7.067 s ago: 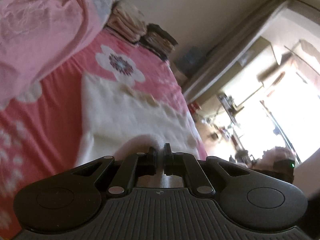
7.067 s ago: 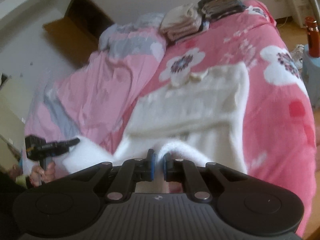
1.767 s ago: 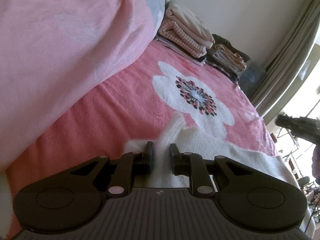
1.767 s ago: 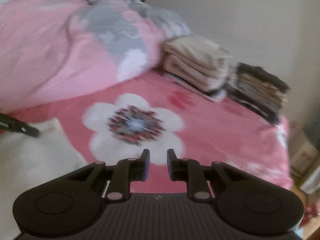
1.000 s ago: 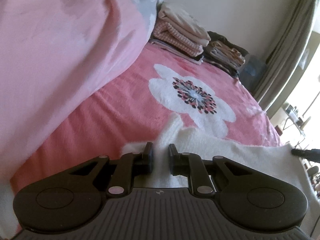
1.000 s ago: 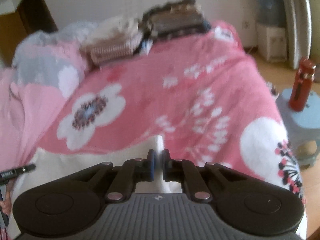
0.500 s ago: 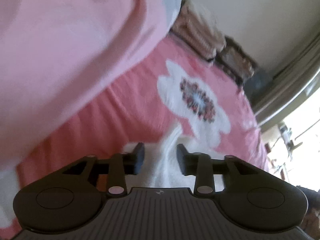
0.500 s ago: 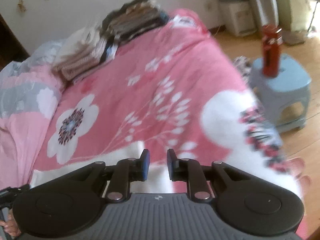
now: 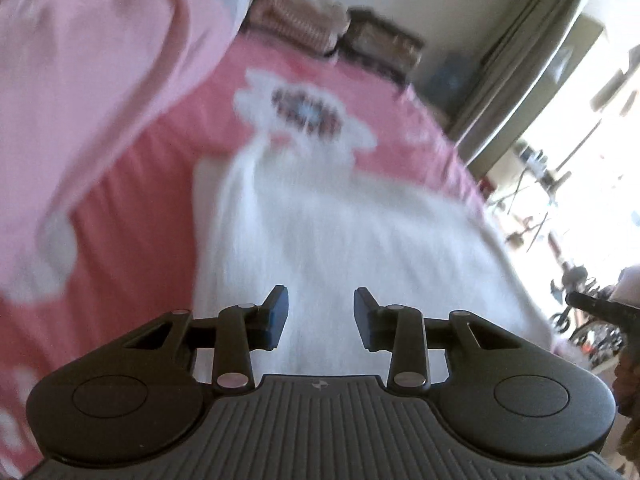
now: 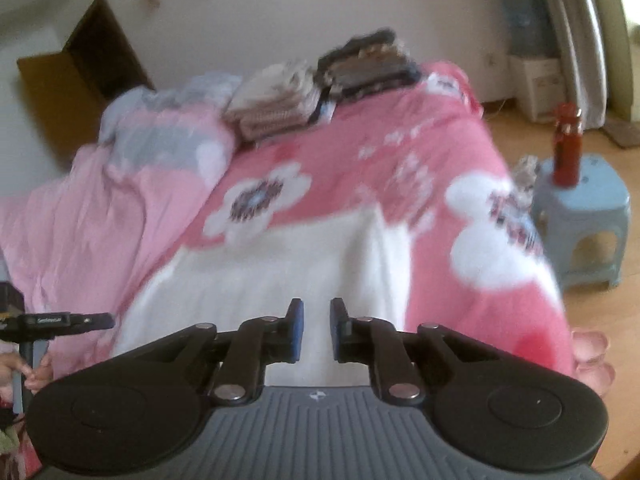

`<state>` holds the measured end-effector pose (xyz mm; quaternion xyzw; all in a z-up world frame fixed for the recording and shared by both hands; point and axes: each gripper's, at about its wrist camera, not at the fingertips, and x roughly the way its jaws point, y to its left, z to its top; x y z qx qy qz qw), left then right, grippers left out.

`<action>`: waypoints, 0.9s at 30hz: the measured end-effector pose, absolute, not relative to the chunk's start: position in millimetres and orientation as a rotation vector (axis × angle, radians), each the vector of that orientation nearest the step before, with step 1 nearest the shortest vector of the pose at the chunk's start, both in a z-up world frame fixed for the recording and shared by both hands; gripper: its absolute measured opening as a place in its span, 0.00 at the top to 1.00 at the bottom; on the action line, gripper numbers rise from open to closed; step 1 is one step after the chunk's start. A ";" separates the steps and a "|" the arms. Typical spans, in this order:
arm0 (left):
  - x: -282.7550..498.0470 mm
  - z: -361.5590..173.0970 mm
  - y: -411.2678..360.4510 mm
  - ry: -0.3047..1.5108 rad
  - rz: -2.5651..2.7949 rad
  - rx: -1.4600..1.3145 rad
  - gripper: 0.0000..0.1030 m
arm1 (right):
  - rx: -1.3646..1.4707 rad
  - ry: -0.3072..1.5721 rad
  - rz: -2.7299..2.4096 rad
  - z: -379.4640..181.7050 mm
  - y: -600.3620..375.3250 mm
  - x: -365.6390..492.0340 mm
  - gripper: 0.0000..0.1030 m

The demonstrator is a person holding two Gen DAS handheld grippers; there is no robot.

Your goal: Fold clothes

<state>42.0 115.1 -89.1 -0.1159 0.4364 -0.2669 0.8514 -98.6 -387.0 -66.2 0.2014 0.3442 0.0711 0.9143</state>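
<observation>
Hovering with jaws apart and empty, left gripper [image 9: 321, 312] and right gripper [image 10: 316, 328] above white fleece garment [image 10: 256, 276], flat on pink floral blanket [image 10: 400, 168]; apparently between folds, edge regrasp judged next.

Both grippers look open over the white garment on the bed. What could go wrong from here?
1. The white garment has a raised ridge along its right side; left unflattened, the next fold may come out lumpy.
2. That side lies near the edge of the bed; a careless tug might slide it off.
3. Both views are motion-blurred, so the left gripper or right gripper may grab the pink blanket as well.
</observation>
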 end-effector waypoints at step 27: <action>8.6 -107.2 178.7 0.929 -0.551 -0.307 0.71 | 0.078 0.840 0.097 -101.0 -346.7 -129.7 1.00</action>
